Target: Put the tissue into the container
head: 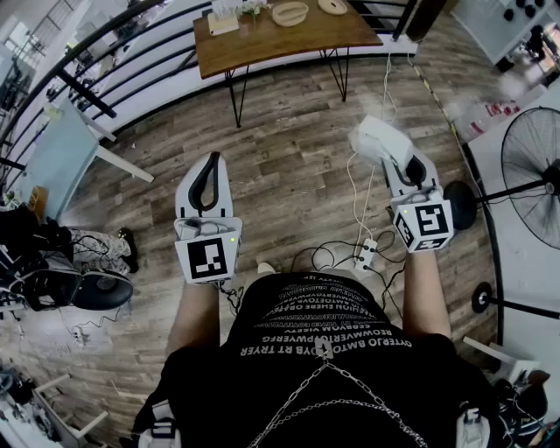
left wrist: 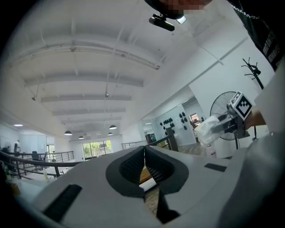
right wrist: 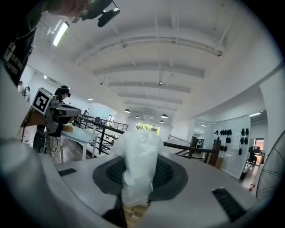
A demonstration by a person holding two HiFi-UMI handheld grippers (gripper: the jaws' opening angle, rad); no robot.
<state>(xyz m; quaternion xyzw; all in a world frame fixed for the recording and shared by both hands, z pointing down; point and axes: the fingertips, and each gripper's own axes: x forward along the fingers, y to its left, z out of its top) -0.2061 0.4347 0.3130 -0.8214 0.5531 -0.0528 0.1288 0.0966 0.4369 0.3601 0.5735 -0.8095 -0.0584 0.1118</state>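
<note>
Right gripper [right wrist: 140, 177] is clamped on the tissue [right wrist: 138, 156]: the white wad stands up between the pads and sticks out past the tips. It's held in the air over the plank floor [head: 289, 166], touching nothing else. Left gripper [left wrist: 144, 165] has its jaws together w/ nothing between them, idling off to the side, well apart from the tissue.

Step in hand, as I read it: pick is done and this is the carry. Tissue is secured but not yet at the drop point.

Container: can't pick it out for sure. Nearest candidates sit on the wooden surface [head: 262, 39] ahead, beyond both grippers. There are two round wooden dishes [head: 290, 12] there and a white item [head: 226, 19] near the left end. They're too small and too close to the frame edge for me to tell what's in them, if anything.

Next move, IMO: walk fwd to that surface, confirm which vessel is the target, and bring the right gripper over its opening. Tissue is light and may cling to the pads, so I'd open low inside the rim, not from high up.
</note>
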